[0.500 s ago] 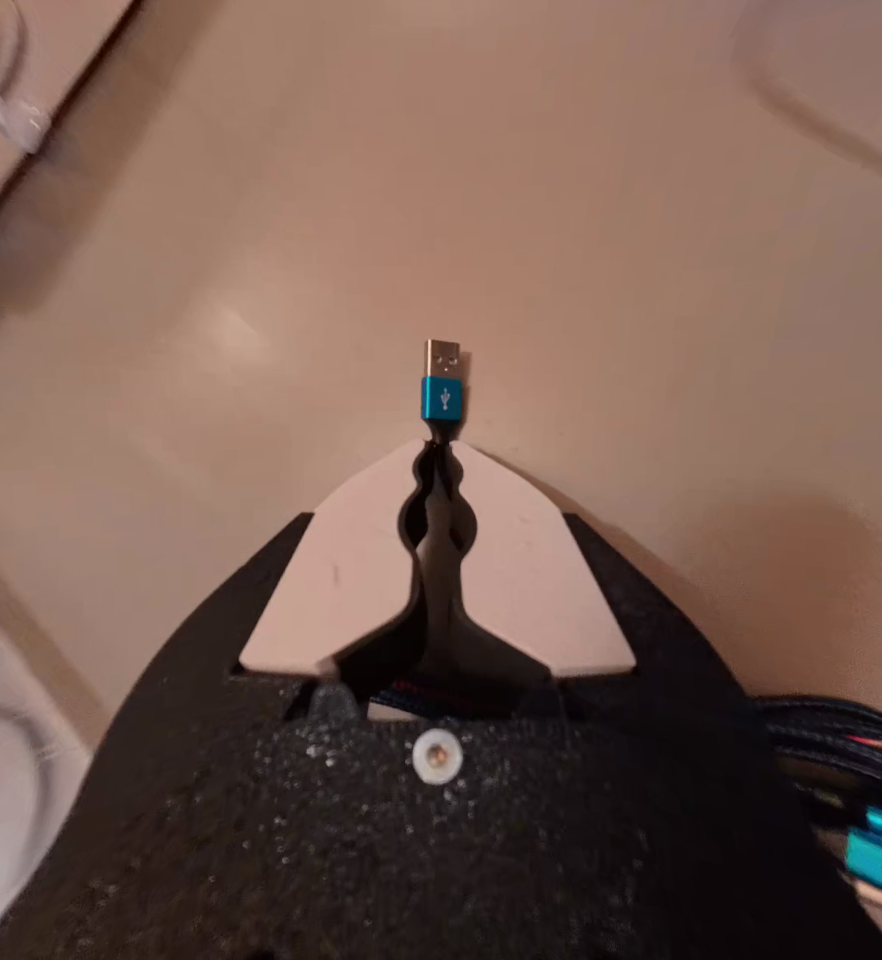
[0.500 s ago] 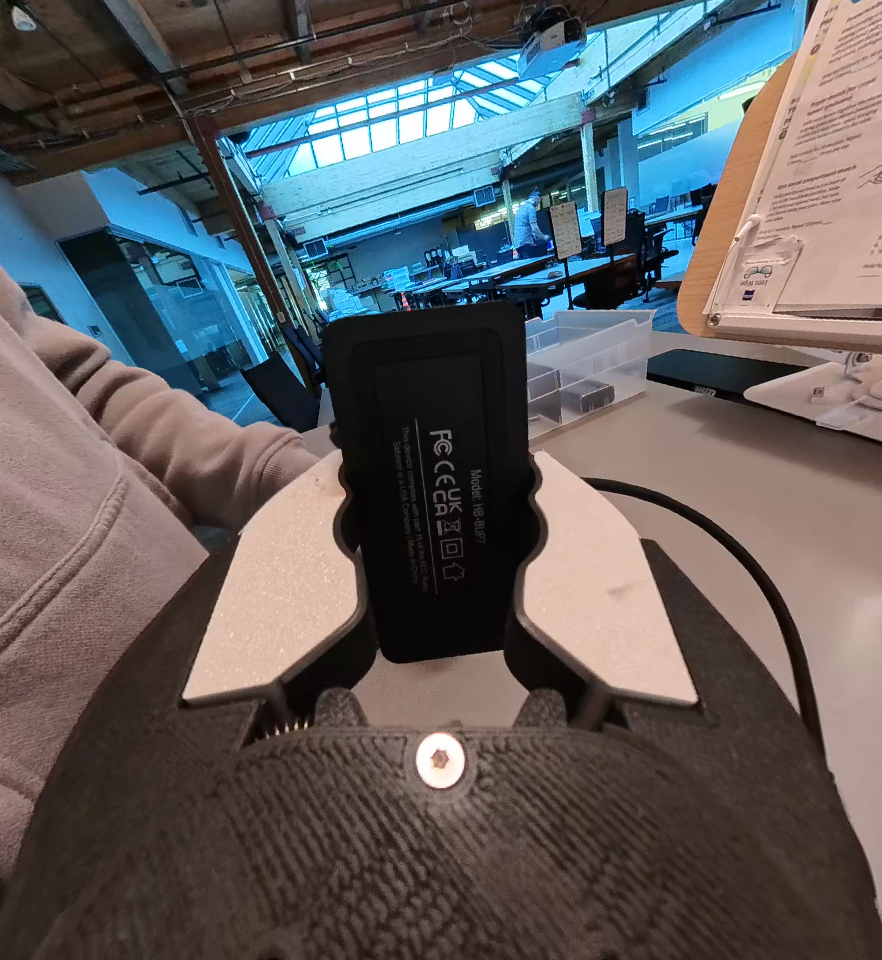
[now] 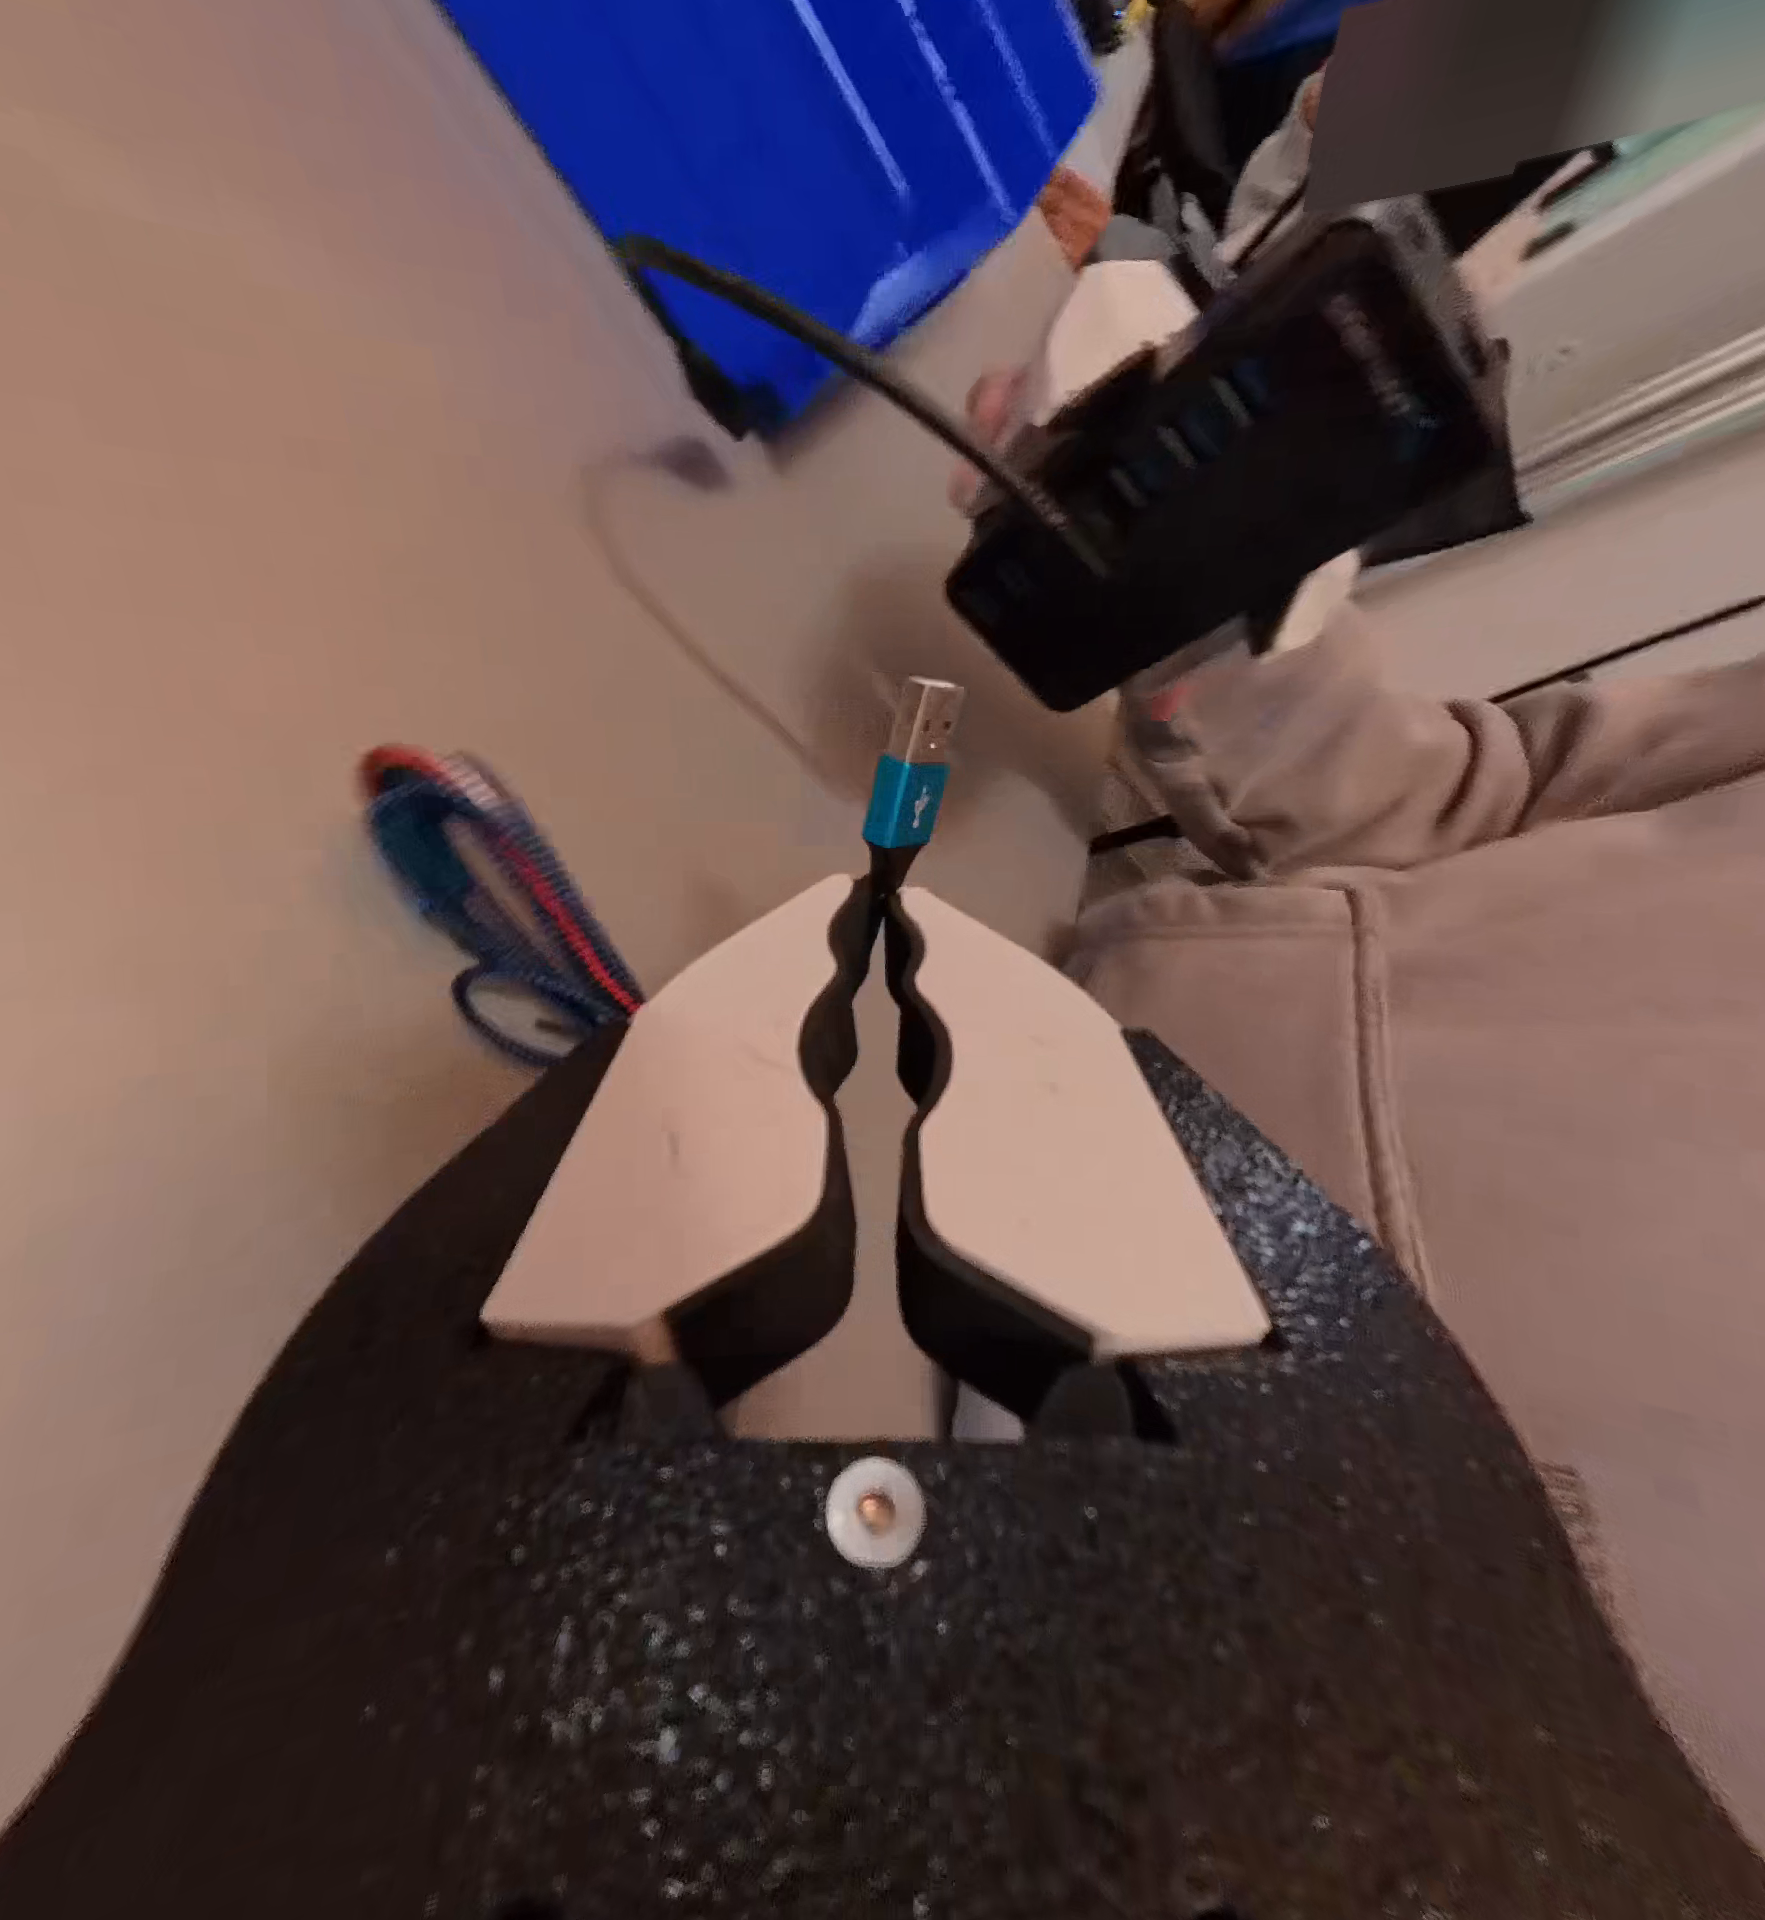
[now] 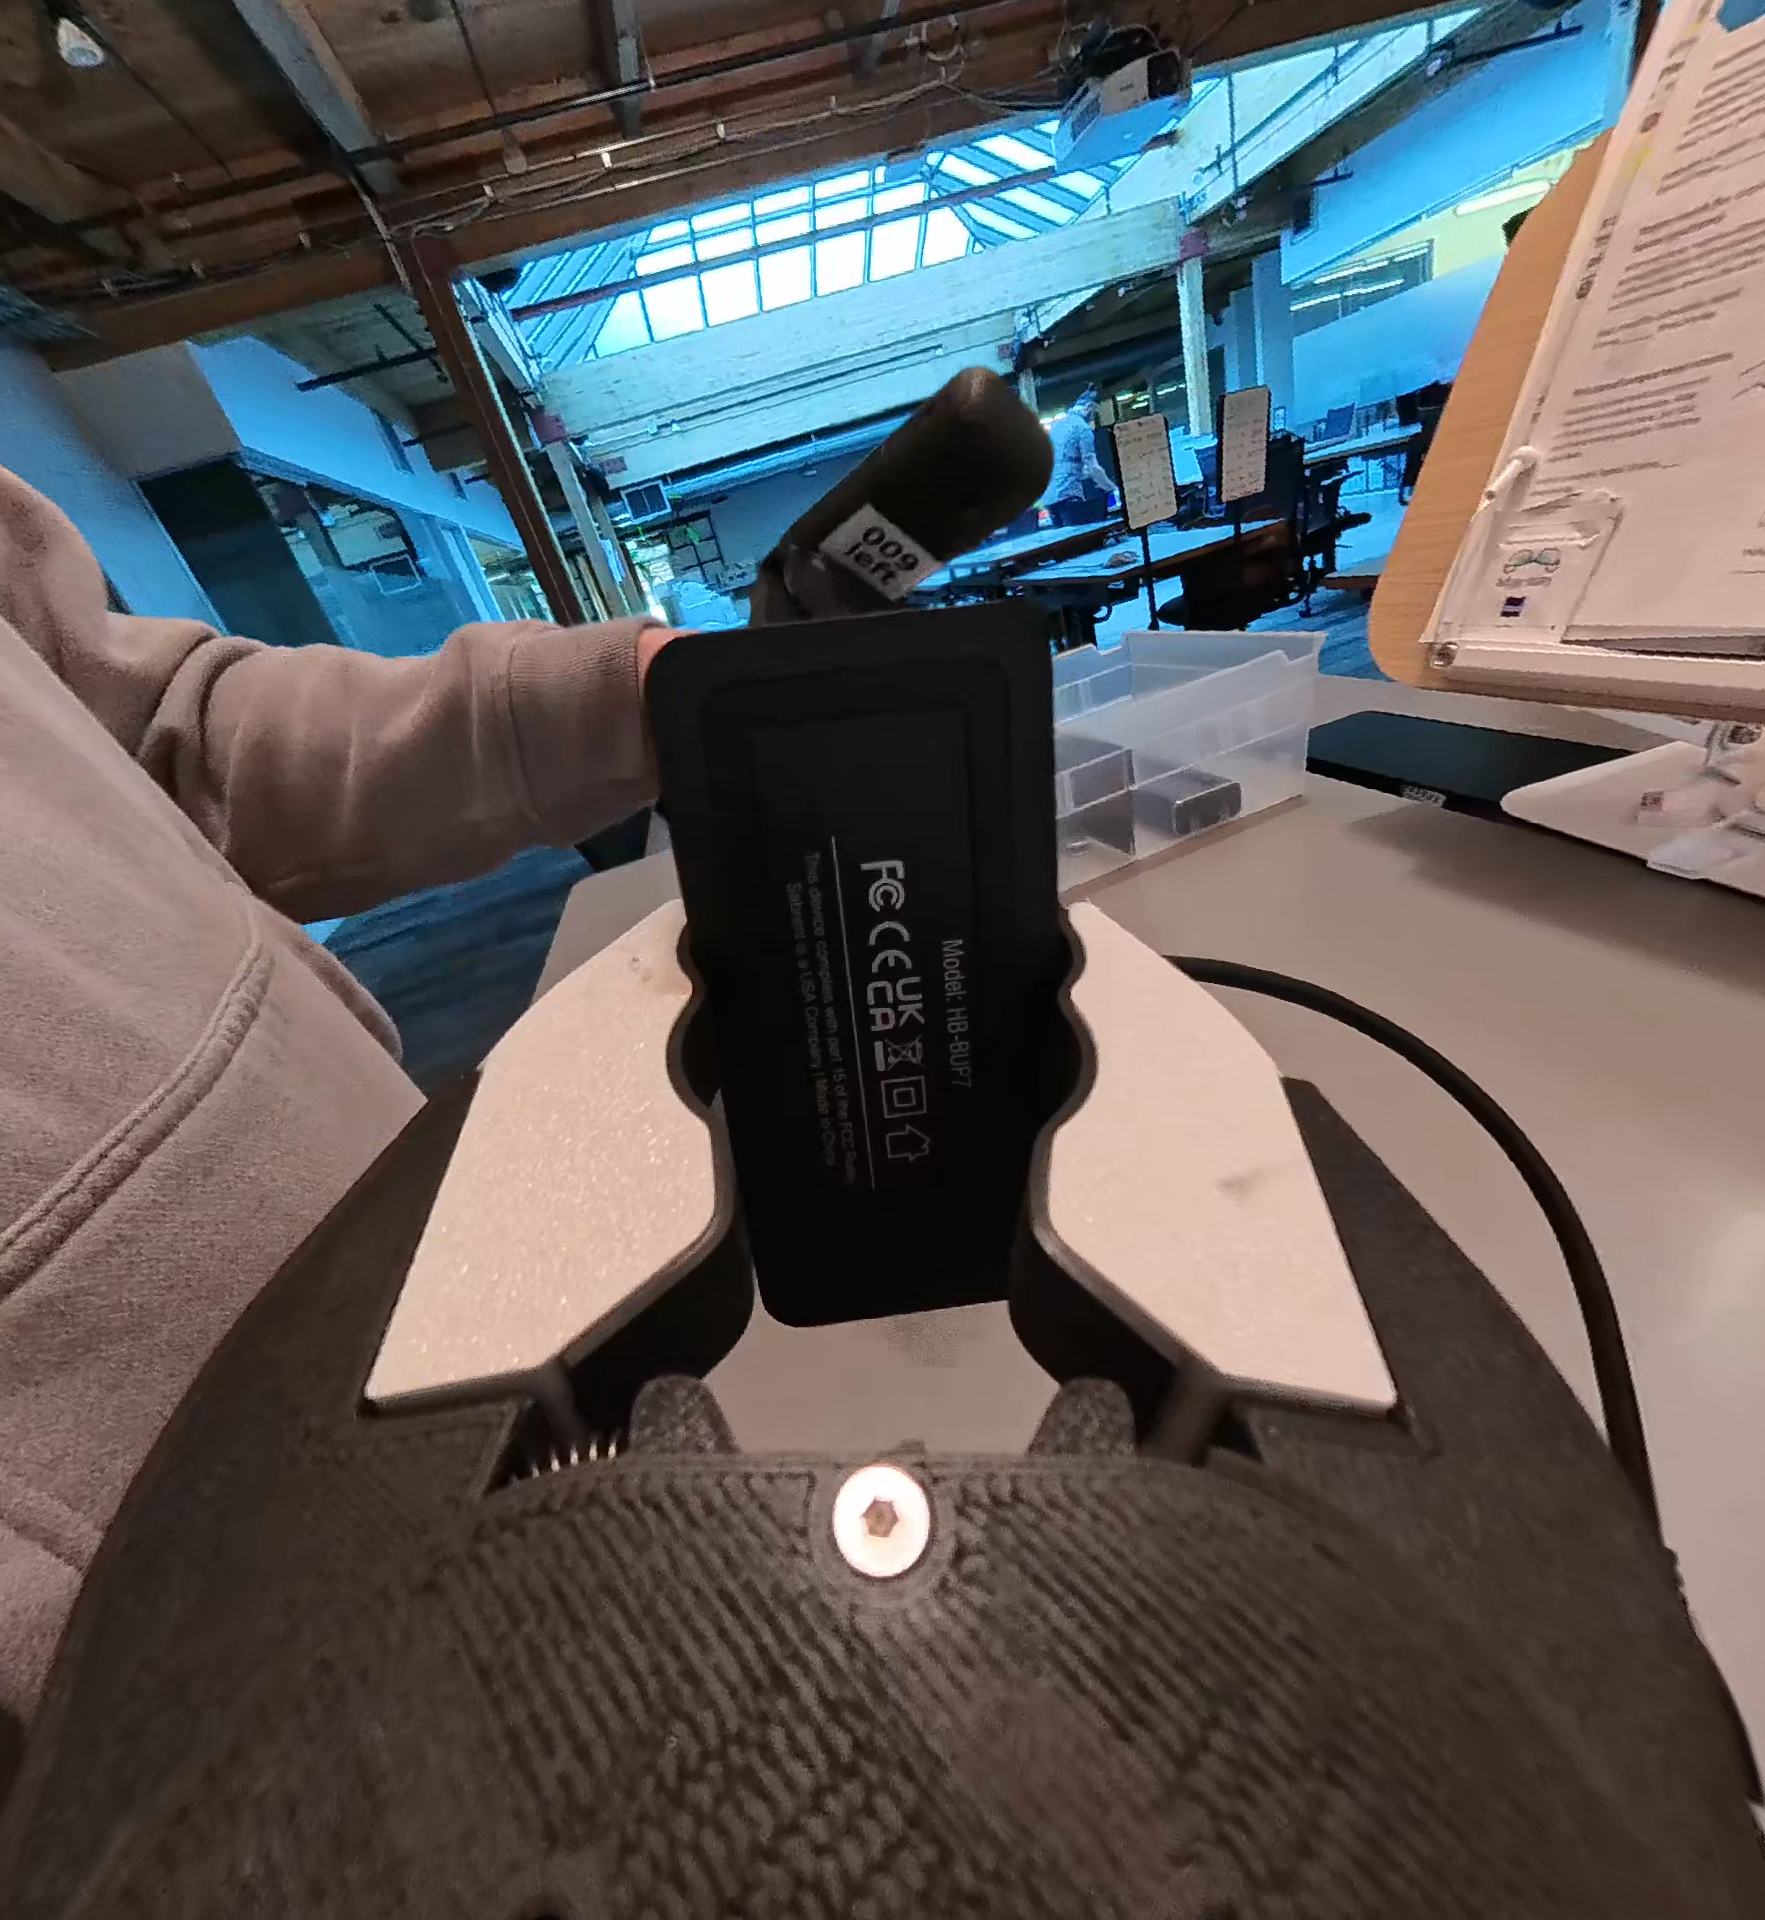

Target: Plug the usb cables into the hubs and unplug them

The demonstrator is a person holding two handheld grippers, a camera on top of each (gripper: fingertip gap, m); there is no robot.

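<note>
Raised teal-collared USB plug (image 3: 909,771) nearing black hub (image 3: 1221,488)

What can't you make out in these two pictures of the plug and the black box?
- Ports of the black rectangular USB hub: right wrist view shows only its back; left wrist view blurs them.
- Cable behind the teal metal USB plug: hidden between the left gripper fingers.
- Striped braided cable bundle: motion-blurred, partly behind the gripper.

The left gripper (image 3: 876,902) was pinched nearly closed on a cable (image 3: 883,883). The right gripper (image 4: 873,935) was clamped on a hub (image 4: 857,935), raised, sleeved arm (image 4: 338,769) beside it.
</note>
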